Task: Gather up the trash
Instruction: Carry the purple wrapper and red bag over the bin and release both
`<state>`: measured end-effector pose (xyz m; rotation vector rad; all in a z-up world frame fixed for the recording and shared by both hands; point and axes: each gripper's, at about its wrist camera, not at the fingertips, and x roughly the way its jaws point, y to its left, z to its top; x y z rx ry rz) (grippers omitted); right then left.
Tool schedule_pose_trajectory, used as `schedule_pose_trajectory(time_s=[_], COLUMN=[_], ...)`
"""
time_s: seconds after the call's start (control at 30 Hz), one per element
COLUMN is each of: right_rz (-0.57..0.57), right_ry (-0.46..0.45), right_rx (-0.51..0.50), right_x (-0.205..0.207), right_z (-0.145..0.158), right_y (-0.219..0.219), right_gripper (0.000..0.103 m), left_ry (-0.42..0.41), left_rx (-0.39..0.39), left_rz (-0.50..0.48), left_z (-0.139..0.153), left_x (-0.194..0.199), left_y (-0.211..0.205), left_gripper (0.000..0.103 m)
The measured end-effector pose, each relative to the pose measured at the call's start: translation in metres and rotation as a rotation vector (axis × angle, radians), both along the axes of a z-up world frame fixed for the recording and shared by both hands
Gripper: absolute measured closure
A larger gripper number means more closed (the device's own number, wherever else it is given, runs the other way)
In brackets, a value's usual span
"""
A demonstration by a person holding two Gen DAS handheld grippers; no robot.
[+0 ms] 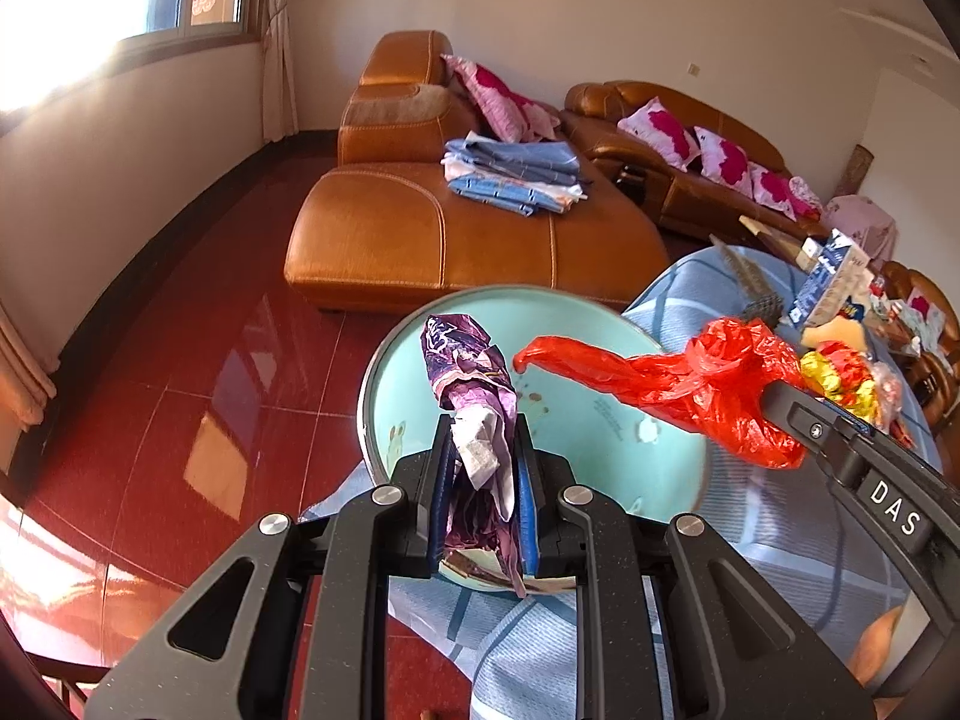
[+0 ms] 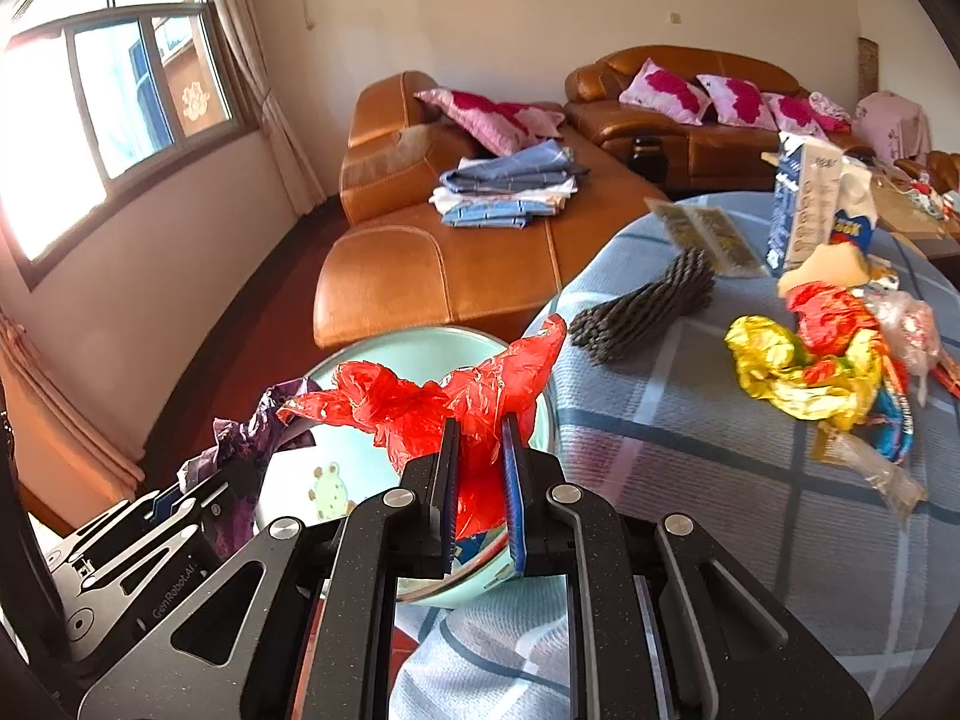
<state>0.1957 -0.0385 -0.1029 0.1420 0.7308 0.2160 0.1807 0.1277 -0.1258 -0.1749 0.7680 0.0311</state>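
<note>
My left gripper (image 1: 483,444) is shut on a crumpled purple wrapper (image 1: 465,360) and holds it over a round light-blue basin (image 1: 600,324) at the table's edge. My right gripper (image 2: 480,438) is shut on a red plastic bag (image 2: 432,396), also above the basin (image 2: 420,342). In the left wrist view the red bag (image 1: 690,384) hangs from the right gripper's fingers (image 1: 786,402) at the right. In the right wrist view the purple wrapper (image 2: 264,420) shows at the lower left. More trash lies on the table: a yellow and red foil wrapper (image 2: 804,360) and clear plastic (image 2: 876,468).
The table carries a blue checked cloth (image 2: 720,480), a dark grey mesh sleeve (image 2: 648,306), a flat printed packet (image 2: 708,234) and a blue and white carton (image 2: 804,210). An orange leather sofa (image 1: 420,228) with folded clothes (image 1: 516,174) stands beyond, on a red tiled floor (image 1: 210,390).
</note>
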Motion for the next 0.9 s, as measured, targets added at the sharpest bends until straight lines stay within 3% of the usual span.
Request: schedule_pose_trajectory(time_s=[0.47,0.6,0.73,0.83,0.9], right_rz=[0.044,0.055,0.055,0.052,0.047], right_ry=[0.077,0.090,0.078,0.072,0.065], right_rx=[-0.030,-0.020,-0.025,-0.017,-0.014], right_x=[0.028,0.031,0.030,0.027,0.026], right_z=[-0.031,-0.034,-0.032,-0.029,-0.026], right_y=[0.019,0.020,0.021,0.018,0.015], right_gripper=[0.087,0.068,0.068,0.068,0.067], left_ry=[0.072,0.081,0.080,0.078,0.075], left_rx=[-0.001,0.002,0.003,0.009,0.014], left_rz=[-0.007,0.003,0.010,0.013,0.021], left_z=[-0.029,-0.033,-0.032,-0.031,-0.029], left_x=[0.028,0.029,0.028,0.026,0.024], left_y=[0.000,0.002,0.003,0.001,0.000], left_gripper=[0.085,0.082,0.079,0.071,0.056])
